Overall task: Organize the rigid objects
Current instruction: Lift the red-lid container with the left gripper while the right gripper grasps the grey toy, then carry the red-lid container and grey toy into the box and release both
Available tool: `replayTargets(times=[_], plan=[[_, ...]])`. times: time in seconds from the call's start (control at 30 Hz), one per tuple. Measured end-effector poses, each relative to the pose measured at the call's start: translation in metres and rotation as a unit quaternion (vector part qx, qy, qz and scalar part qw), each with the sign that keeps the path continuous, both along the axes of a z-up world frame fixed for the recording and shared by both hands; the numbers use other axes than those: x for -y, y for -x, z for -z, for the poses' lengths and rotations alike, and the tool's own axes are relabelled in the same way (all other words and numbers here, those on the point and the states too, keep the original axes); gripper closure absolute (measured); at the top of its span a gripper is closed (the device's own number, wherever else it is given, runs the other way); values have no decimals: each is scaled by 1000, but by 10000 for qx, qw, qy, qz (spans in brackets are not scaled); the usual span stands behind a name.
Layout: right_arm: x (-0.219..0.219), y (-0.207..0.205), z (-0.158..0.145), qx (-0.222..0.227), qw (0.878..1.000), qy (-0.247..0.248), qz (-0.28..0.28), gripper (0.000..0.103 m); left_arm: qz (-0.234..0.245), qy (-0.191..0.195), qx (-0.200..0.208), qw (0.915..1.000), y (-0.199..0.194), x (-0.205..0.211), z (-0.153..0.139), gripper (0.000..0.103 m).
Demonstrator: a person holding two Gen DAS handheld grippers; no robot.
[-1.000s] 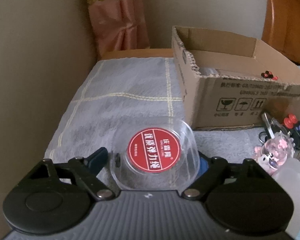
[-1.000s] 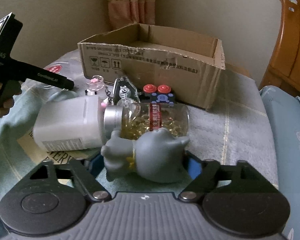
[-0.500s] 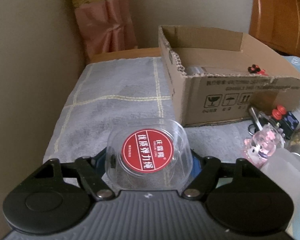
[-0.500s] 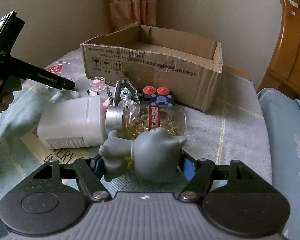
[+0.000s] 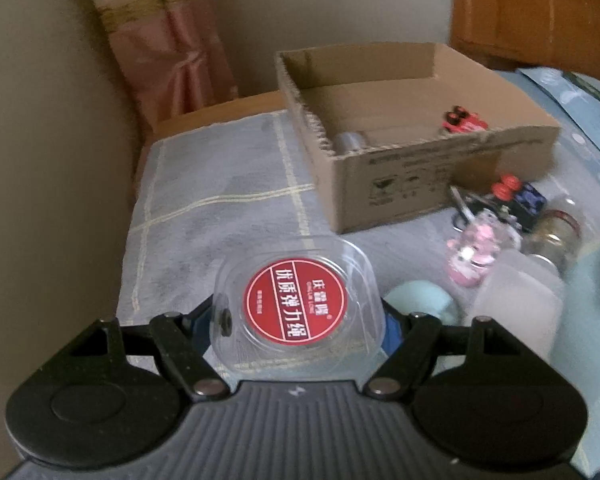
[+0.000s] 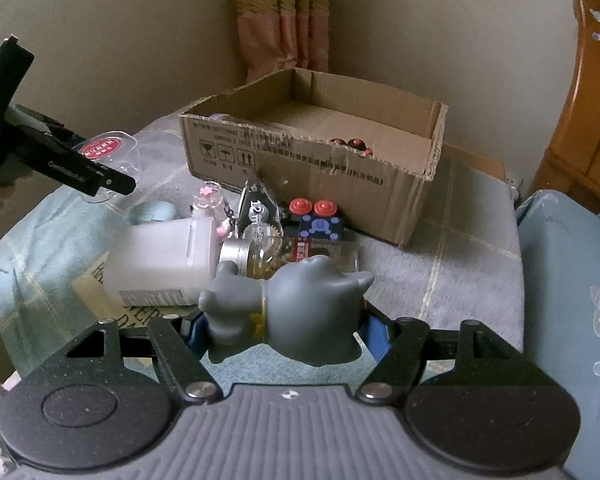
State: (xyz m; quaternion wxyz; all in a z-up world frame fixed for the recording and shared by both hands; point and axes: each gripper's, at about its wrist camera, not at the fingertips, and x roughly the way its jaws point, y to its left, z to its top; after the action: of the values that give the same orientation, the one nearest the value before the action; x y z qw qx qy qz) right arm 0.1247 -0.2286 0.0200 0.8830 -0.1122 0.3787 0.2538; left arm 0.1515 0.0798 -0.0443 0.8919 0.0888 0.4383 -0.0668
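I've closed my left gripper (image 5: 298, 316) onto the clear case (image 5: 296, 308) and raised it off the cloth; the grey toy (image 6: 292, 312), clamped in my right gripper (image 6: 280, 328), is lifted too, the cardboard box (image 6: 320, 168) at twelve o'clock.

You have a clear plastic case with a round red label (image 5: 296, 306) lifted flat off the cloth and a grey rubbery animal figure (image 6: 296, 312) raised, both short of the open cardboard box (image 6: 420, 188).

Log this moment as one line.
left tool: holds clear case | right tool: holds grey toy | box: ahead
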Motion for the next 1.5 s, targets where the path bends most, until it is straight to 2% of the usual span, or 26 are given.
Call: replayTargets(times=[0.2, 0.5, 0.7, 0.93, 1.13, 1.5], plan=[[2, -7, -10, -1, 9999, -13, -104, 27, 344, -13, -77, 9994, 8, 10, -20, 27], [4, -25, -39, 318, 9993, -48, -198, 27, 821, 88, 60, 9966, 10, 28, -53, 27], [2, -43, -61, 641, 9977, 60, -230, 27, 959, 64, 386, 9946, -10, 43, -79, 27], [-2, -67, -82, 788, 9965, -37, -260, 27, 1109, 80, 696, 9914, -50, 65, -100, 27], [-10, -87, -87, 850, 9960, 6, -267, 27, 967, 110, 713, 9927, -89, 81, -97, 27], [-18, -118, -93, 843, 9962, 66, -221, 27, 739, 170, 511, 9958, -147, 88, -69, 27]])
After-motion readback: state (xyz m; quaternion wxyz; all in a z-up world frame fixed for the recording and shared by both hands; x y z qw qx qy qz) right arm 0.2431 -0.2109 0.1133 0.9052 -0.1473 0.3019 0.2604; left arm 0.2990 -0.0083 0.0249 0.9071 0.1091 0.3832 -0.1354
